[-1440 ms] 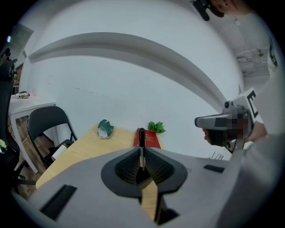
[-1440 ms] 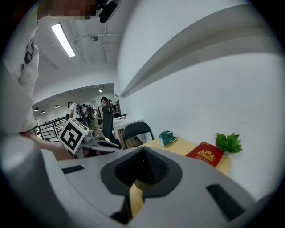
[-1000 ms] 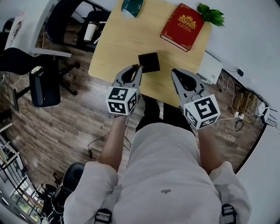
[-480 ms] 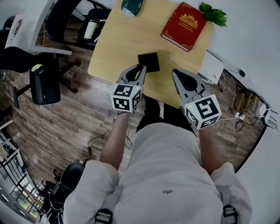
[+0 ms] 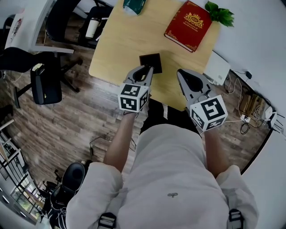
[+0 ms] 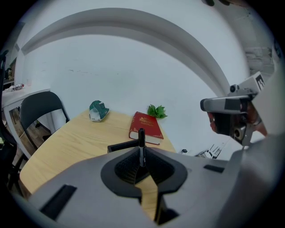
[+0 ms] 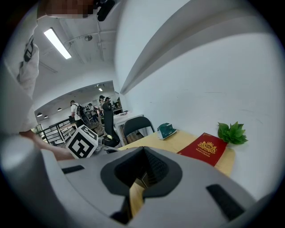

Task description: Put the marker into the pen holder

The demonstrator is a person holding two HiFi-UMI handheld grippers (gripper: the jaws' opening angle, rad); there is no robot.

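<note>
A black marker (image 6: 141, 143) stands upright between the jaws of my left gripper (image 6: 141, 166), which is shut on it. In the head view my left gripper (image 5: 145, 71) hangs at the near edge of the black square pen holder (image 5: 150, 62), tips just over its rim. The pen holder (image 6: 119, 146) shows right behind the jaws in the left gripper view. My right gripper (image 5: 185, 76) hovers over the table's front edge to the right, shut with nothing in it. Its own view shows the jaws (image 7: 140, 168) closed to a thin slit.
On the wooden table (image 5: 120, 40) lie a red book (image 5: 187, 25), a green plant (image 5: 221, 12) and a teal object (image 5: 134, 5) at the far side. A white box (image 5: 216, 69) sits off the right edge. Black chairs (image 5: 44, 87) stand to the left.
My left gripper has moved right and forward with the marker, up to the pen holder's near rim. The right gripper has hardly moved.
</note>
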